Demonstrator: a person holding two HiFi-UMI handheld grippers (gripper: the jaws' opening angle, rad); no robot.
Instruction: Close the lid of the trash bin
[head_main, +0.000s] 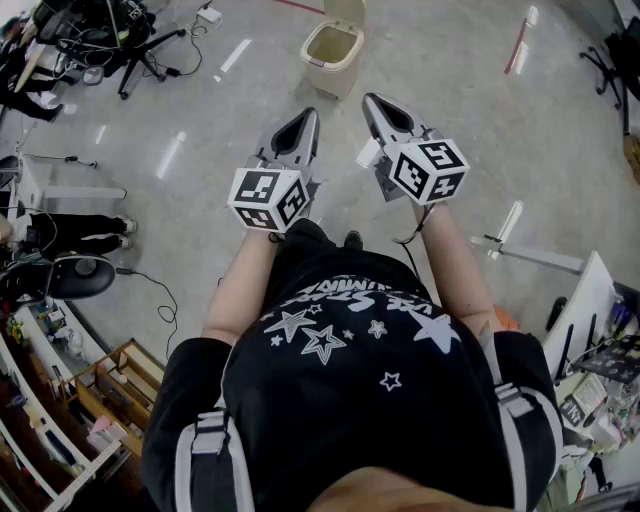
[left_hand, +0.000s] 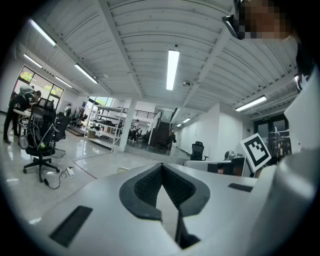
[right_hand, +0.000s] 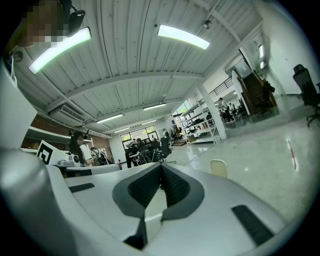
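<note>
A cream trash bin (head_main: 331, 51) stands on the grey floor ahead of me, its lid (head_main: 346, 10) tipped up at the back and its mouth uncovered. My left gripper (head_main: 308, 116) and right gripper (head_main: 372, 101) are held side by side in the air, short of the bin and pointing toward it. Both have their jaws together with nothing between them. In the left gripper view only the top of the raised lid (left_hand: 122, 170) peeks over the left gripper (left_hand: 161, 165). In the right gripper view the lid (right_hand: 218, 168) stands to the right of the right gripper (right_hand: 161, 166).
An office chair (head_main: 140, 40) with cables and a power strip (head_main: 208, 15) sits at the far left. Red floor tape (head_main: 519, 42) lies at the far right. Wooden shelves (head_main: 100, 395) are at my near left, a cluttered desk (head_main: 600, 370) at my near right. A person's legs (head_main: 75, 233) show at left.
</note>
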